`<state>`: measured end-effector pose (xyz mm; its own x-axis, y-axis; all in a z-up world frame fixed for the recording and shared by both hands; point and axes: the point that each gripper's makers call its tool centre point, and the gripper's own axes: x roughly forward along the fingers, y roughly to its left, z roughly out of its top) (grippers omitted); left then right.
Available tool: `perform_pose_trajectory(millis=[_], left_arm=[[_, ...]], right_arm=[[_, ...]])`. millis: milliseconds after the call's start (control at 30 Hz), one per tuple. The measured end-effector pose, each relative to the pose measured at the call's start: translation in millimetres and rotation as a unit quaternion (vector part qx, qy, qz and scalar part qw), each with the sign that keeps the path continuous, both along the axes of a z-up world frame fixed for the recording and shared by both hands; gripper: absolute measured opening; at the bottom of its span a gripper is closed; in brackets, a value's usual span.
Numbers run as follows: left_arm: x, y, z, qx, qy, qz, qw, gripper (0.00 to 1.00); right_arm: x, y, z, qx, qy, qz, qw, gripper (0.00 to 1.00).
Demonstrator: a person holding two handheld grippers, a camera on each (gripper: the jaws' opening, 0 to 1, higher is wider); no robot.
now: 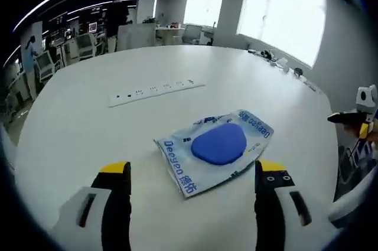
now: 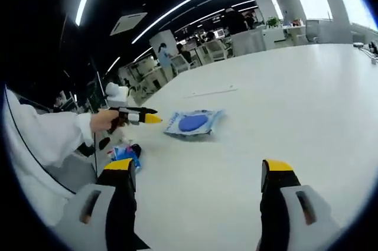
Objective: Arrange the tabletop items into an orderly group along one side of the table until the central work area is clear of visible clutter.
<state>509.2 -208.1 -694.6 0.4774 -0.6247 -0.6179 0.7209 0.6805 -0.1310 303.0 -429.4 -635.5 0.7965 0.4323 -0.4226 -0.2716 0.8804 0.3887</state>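
A: Left gripper view first. Where's the packet relative to the left hand-held gripper (image 1: 193,183)?

B: White packet with a blue oval (image 1: 217,147) lies flat on the white desk (image 1: 118,139), centre of frame, just ahead of the yellow-tipped jaws and a bit toward the right one. Not touching either jaw. Jaws spread wide, nothing between them.

A: Anything else on the desk there?

B: Strip of inset power sockets (image 1: 156,92) further up, left of centre, well apart from the packet. Small items at the upper-right desk edge, too small to tell. The other hand-held gripper pokes in at the far right edge of the frame.

A: Right gripper view?

B: Right hand-held gripper (image 2: 201,181) at bottom, jaws wide apart, holding nothing. Same packet sits left of centre, mid-frame, well beyond the jaws. The left hand-held gripper comes in from the left, held in a person's hand (image 2: 105,120) with a white sleeve (image 2: 44,136); its yellow tip is near the packet's left edge, no contact visible.

A: Off the desk?

B: Blue object (image 2: 125,153) lower left, below the desk edge, can't tell what it is.
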Motion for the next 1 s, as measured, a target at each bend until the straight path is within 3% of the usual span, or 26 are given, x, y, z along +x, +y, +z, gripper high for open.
perform_pose_trajectory(millis=[300, 433, 500, 700, 833, 1000], left_arm=[[-11.8, 9, 32.5, -0.023, -0.016, -0.01, 0.9995, 0.95], [-27.4, 14, 35.9, -0.024, -0.008, -0.013, 0.9996, 0.95], [-31.1, 17, 42.2, -0.032, -0.027, -0.012, 0.999, 0.98], [-50.2, 31, 54.0, -0.049, -0.027, 0.001, 0.9984, 0.95], [-65.7, 45, 55.9, -0.039, -0.035, 0.005, 0.9986, 0.95], [-85.6, 65, 54.6, -0.042, -0.027, 0.02, 0.9985, 0.95]], right_arm=[[-5, -4, 5.7, 0.004, 0.001, -0.001, 1.0, 0.88], [-7, -5, 6.8, 0.008, 0.002, -0.002, 1.0, 0.88], [-8, -5, 7.1, 0.016, 0.002, -0.005, 0.9999, 0.88], [-10, -2, 5.3, 0.016, 0.008, 0.0, 0.9998, 0.88], [-11, 4, 10.7, 0.032, 0.007, -0.001, 0.9995, 0.89], [-16, 13, 12.4, 0.01, 0.007, 0.006, 0.9999, 0.89]])
